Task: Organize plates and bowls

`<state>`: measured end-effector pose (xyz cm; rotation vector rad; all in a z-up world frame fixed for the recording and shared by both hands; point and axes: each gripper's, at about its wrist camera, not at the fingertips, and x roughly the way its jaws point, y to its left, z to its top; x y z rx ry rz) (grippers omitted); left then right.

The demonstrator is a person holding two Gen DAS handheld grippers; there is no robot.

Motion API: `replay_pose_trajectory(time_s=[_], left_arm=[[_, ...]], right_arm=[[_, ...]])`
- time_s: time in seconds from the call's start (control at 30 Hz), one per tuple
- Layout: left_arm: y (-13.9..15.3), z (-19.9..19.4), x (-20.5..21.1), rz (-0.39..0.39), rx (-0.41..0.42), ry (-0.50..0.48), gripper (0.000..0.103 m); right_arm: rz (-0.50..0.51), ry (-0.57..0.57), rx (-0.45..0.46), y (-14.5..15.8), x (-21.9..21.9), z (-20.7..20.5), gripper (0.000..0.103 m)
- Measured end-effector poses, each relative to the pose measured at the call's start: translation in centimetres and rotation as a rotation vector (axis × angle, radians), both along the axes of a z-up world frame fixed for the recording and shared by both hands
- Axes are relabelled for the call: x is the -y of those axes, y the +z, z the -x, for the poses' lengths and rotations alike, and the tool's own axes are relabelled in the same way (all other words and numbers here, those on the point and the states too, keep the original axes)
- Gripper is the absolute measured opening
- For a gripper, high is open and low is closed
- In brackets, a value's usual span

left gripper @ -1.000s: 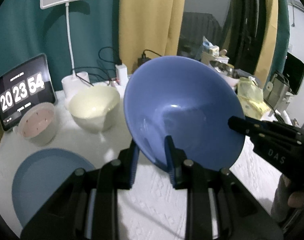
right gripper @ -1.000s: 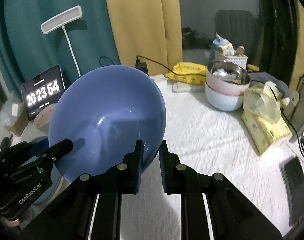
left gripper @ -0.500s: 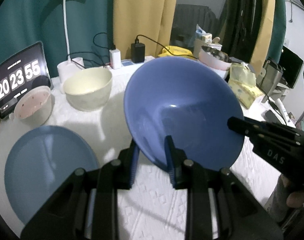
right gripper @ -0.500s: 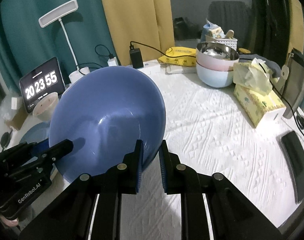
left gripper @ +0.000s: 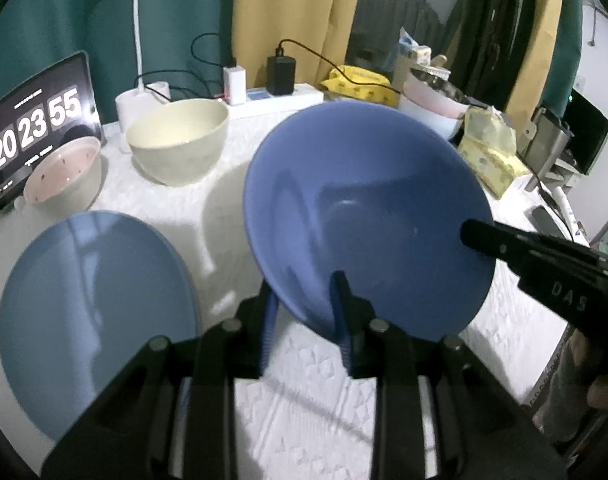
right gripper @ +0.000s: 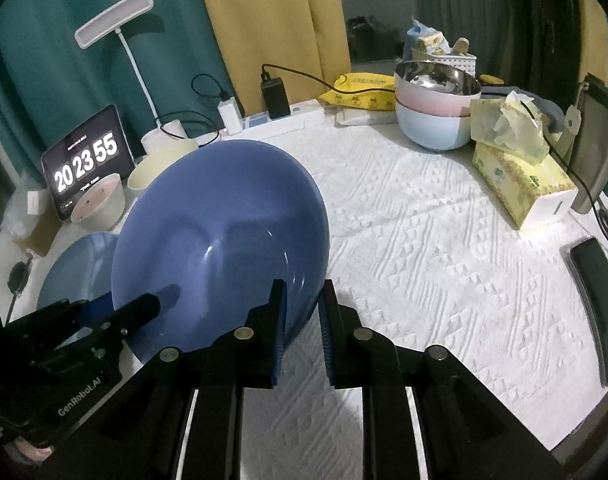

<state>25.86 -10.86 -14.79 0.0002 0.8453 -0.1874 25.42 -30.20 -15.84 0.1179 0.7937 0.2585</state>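
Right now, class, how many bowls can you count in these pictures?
5: blue bowl held by both grippers; cream bowl and pink bowl by the clock; two stacked bowls far right. More may be hidden.

The clock screen (right gripper: 86, 162) reads 20 23 55. The right gripper (left gripper: 470, 234) bears "DAS"; the left gripper (right gripper: 154, 304) bears "GenRobot.AI".

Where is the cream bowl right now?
In the left wrist view the cream bowl stands upright on the white tablecloth at the back left, between the pink bowl and the power strip.
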Motion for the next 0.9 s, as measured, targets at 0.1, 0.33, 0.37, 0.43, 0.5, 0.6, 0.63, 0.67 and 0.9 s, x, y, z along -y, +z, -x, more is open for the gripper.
replay_pose_trajectory(time_s=[0.1, 0.33, 0.37, 0.43, 0.5, 0.6, 0.63, 0.67, 0.9], left_arm=[[0.0, -0.1, -0.1, 0.003, -0.015, -0.004, 0.031], [1.2, 0.3, -1.1, -0.003, 0.02, 0.011, 0.072], [1.4, 0.4, -1.3, -0.002, 0.029, 0.015, 0.076], [1.9, 0.6, -1.8, -0.005, 0.035, 0.023, 0.078], [2.3, 0.8, -2.0, -0.013, 0.038, 0.023, 0.08], [3.1, 1.4, -2.6, -0.019, 0.06, 0.035, 0.081], [3.3, 1.5, -2.9, -0.02, 0.065, 0.042, 0.082], [3.6, 1.7, -3.2, -0.02, 0.071, 0.047, 0.083], [6.4, 2.1, -6.0, -0.014, 0.129, 0.096, 0.087]], right_arm=[[-0.003, 0.008, 0.0, 0.1, 0.0, -0.1, 0.018], [0.029, 0.017, 0.006, 0.6, -0.3, -0.1, 0.025], [0.027, 0.011, 0.01, 0.8, -0.2, -0.1, 0.033], [0.021, 0.005, 0.02, 1.0, -0.1, 0.0, 0.037], [0.021, -0.002, 0.017, 1.1, 0.0, 0.0, 0.038], [0.025, -0.01, 0.027, 1.5, 0.2, 0.1, 0.045], [0.029, -0.015, 0.031, 1.7, 0.3, 0.2, 0.046], [0.03, -0.019, 0.035, 1.9, 0.4, 0.2, 0.047], [0.031, -0.02, 0.084, 4.3, 0.1, 0.6, 0.047]])
